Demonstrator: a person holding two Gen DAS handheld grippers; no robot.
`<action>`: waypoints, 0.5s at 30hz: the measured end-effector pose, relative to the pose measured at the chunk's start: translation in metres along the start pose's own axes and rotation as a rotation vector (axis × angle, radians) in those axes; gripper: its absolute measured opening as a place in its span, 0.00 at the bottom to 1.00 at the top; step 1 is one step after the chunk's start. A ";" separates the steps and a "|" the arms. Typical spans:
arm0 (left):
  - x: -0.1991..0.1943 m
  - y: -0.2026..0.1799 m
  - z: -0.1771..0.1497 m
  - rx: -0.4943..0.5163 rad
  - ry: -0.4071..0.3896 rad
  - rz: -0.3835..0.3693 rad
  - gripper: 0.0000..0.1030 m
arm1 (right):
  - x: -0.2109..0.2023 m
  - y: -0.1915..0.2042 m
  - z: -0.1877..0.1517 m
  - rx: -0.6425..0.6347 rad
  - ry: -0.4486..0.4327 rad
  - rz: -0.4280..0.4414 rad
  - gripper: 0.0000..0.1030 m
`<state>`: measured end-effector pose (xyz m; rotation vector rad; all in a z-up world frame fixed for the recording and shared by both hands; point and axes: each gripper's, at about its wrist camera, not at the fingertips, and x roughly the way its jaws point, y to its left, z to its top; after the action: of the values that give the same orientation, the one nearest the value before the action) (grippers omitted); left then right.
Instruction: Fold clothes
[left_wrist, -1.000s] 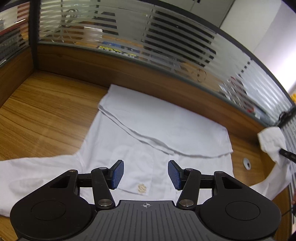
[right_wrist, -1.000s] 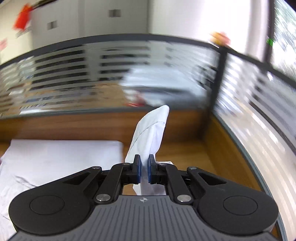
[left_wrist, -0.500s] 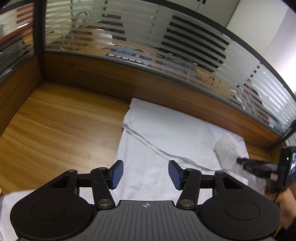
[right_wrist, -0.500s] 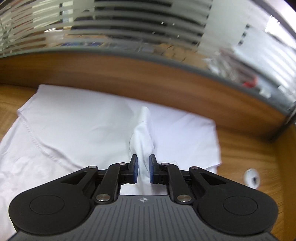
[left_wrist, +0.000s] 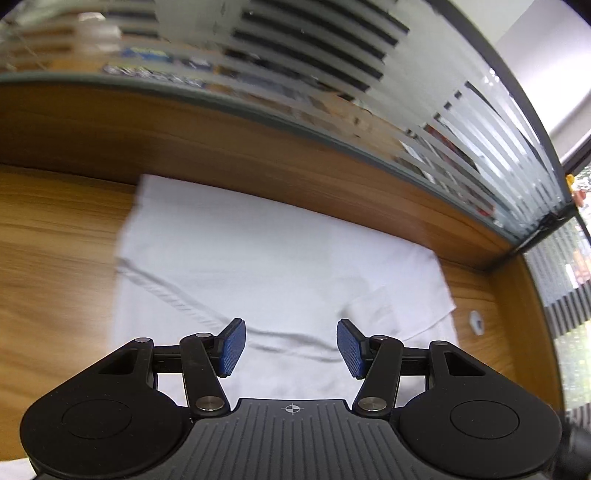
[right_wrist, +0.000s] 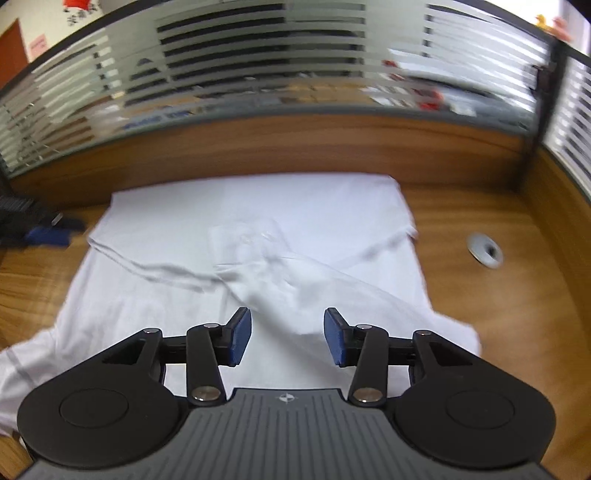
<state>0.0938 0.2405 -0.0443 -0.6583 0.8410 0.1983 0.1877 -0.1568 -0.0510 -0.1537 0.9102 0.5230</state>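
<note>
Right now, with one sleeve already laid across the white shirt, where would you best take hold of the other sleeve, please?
Probably the sleeve trailing off at the lower left of the right wrist view. It lies flat and spread on the desk, so come down from above near its outer end and pinch the cloth edge, then carry it over the shirt.

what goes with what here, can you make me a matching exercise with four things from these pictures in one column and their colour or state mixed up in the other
Things:
1. shirt
2. right hand-held gripper
3. desk
4. cable grommet

Colour or state:
A. wood grain, brown
B. open, nothing between its blue pads
C. white, lying partly folded
D. grey, round, set into the surface to the right of the cloth

Pairs: 1-C, 2-B, 3-A, 4-D
</note>
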 end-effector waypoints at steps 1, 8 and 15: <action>0.012 -0.005 0.001 0.014 0.005 -0.022 0.59 | -0.005 -0.004 -0.009 0.016 0.007 -0.019 0.48; 0.084 -0.055 0.002 0.346 0.124 -0.051 0.62 | -0.029 -0.039 -0.074 0.086 0.063 -0.172 0.50; 0.133 -0.081 0.003 0.434 0.172 -0.085 0.65 | -0.024 -0.067 -0.113 0.113 0.120 -0.314 0.51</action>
<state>0.2166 0.1666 -0.1046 -0.3037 0.9809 -0.1196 0.1283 -0.2624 -0.1073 -0.2227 1.0075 0.1723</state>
